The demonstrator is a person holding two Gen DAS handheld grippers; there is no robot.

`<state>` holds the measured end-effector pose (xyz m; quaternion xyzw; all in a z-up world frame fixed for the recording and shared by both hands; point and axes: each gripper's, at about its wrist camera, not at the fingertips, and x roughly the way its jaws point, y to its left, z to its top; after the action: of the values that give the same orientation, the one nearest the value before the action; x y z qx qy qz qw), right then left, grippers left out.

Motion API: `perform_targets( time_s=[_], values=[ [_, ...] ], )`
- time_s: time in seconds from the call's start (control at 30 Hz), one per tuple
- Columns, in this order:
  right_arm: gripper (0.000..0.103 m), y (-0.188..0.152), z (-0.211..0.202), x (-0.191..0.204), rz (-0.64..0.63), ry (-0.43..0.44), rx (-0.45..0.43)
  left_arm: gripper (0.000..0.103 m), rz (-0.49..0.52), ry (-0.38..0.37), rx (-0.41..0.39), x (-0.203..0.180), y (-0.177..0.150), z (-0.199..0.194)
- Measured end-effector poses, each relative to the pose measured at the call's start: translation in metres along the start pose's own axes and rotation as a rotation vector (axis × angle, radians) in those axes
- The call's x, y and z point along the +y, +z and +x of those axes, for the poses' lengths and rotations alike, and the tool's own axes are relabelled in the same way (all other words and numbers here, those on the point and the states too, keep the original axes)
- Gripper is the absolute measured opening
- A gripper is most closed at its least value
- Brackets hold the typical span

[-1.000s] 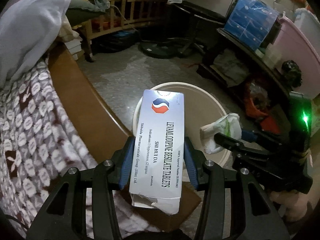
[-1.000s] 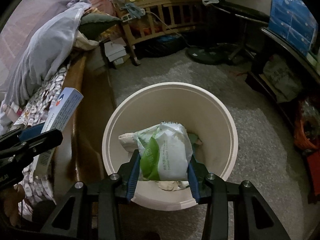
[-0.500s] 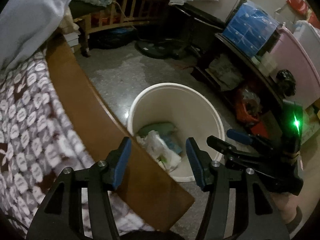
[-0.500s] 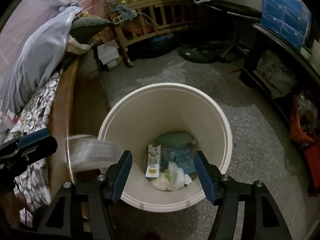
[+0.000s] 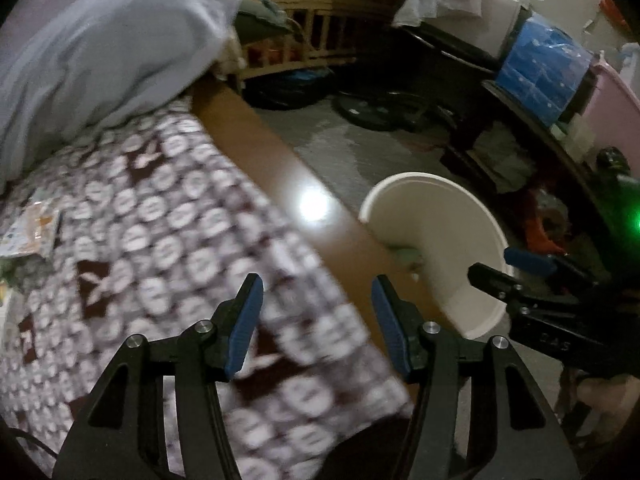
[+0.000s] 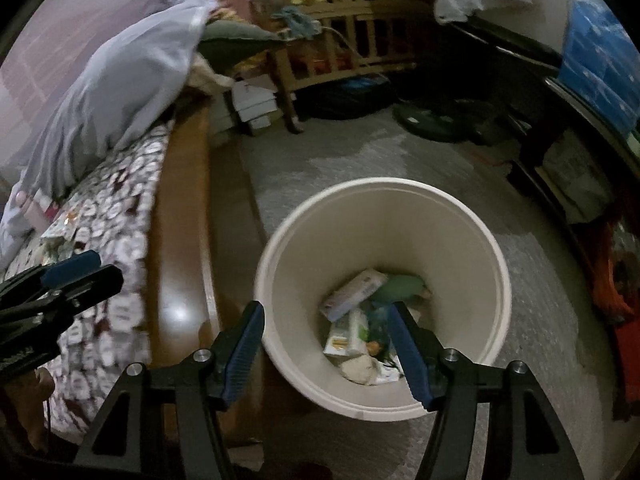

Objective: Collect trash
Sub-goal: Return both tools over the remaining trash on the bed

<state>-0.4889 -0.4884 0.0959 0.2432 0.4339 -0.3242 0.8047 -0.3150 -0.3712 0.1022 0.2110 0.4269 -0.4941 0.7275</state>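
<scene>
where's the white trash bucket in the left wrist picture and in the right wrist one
Left wrist: the bucket sits right of centre, its near-left side hidden behind the brown bed rail.
Right wrist: the bucket fills lower centre, trash visible inside.
Shared landmark: the brown bed rail, just left of the bucket.

Open bin mouth just beside wooden bed rail.

You're in a cluttered home bedroom: a bed with a patterned blanket and pale pillow, a wooden crib (piled with clothes), and a white waste bin on the floor.
</scene>
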Motion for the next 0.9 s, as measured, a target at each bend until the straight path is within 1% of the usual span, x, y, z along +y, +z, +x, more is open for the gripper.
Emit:
perform_targets(
  time_s=[0.2,0.43,0.77,0.9],
  values=[
    [0.062,0.003,0.001,0.047,-0.100,0.031,-0.001,0.055,-0.046,0.076,-0.013,0.046,-0.015,-0.016],
    [0.063,0.012,0.016,0.106,-0.181,0.097,0.039,0.055,-0.126,0.160,-0.019,0.113,-0.032,-0.038],
    [0.064,0.016,0.038,0.202,-0.352,0.162,0.083,0.055,-0.297,0.275,-0.017,0.237,-0.068,-0.071],
    [0.065,0.017,0.047,0.238,-0.411,0.185,0.095,0.056,-0.332,0.333,-0.015,0.286,-0.080,-0.079]
  ],
)
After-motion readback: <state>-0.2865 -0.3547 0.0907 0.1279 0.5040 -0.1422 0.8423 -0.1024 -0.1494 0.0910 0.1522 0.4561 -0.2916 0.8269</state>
